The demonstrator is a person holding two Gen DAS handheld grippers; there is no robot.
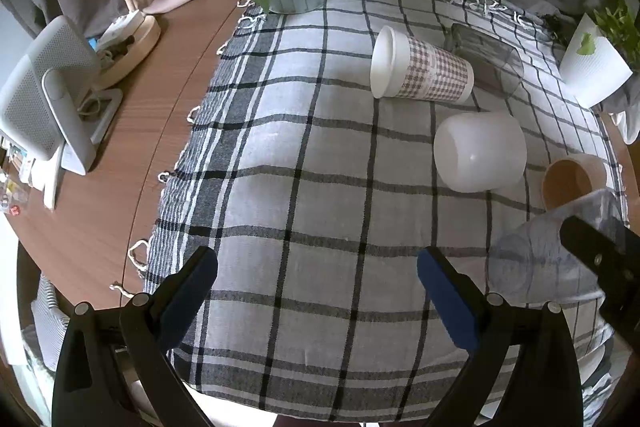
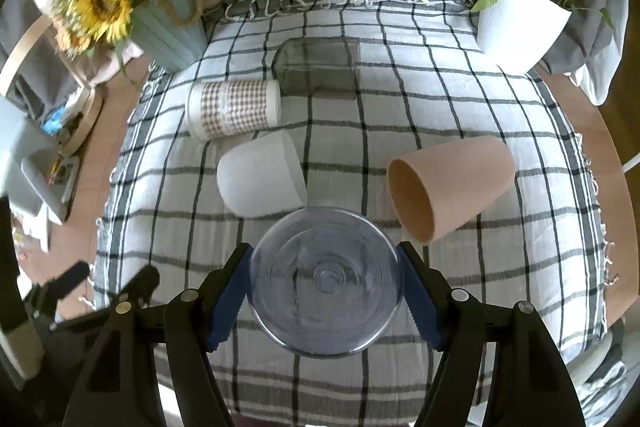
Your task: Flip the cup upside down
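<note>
My right gripper [image 2: 325, 283] is shut on a clear bluish plastic cup [image 2: 325, 283], its round base facing the camera, above the checked cloth [image 2: 360, 367]. The same cup [image 1: 536, 263] shows at the right of the left wrist view, held between the right gripper's black fingers [image 1: 596, 255]. My left gripper [image 1: 316, 275] is open and empty over the cloth [image 1: 300, 187], left of that cup.
Several cups lie on their sides: a checked paper cup [image 2: 234, 109], a white cup [image 2: 260, 177], a tan cup [image 2: 452, 183] and a dark glass [image 2: 318, 71]. A sunflower pot [image 2: 168, 27] and a white plant pot [image 2: 516, 27] stand at the back. A white device [image 1: 48, 107] stands left.
</note>
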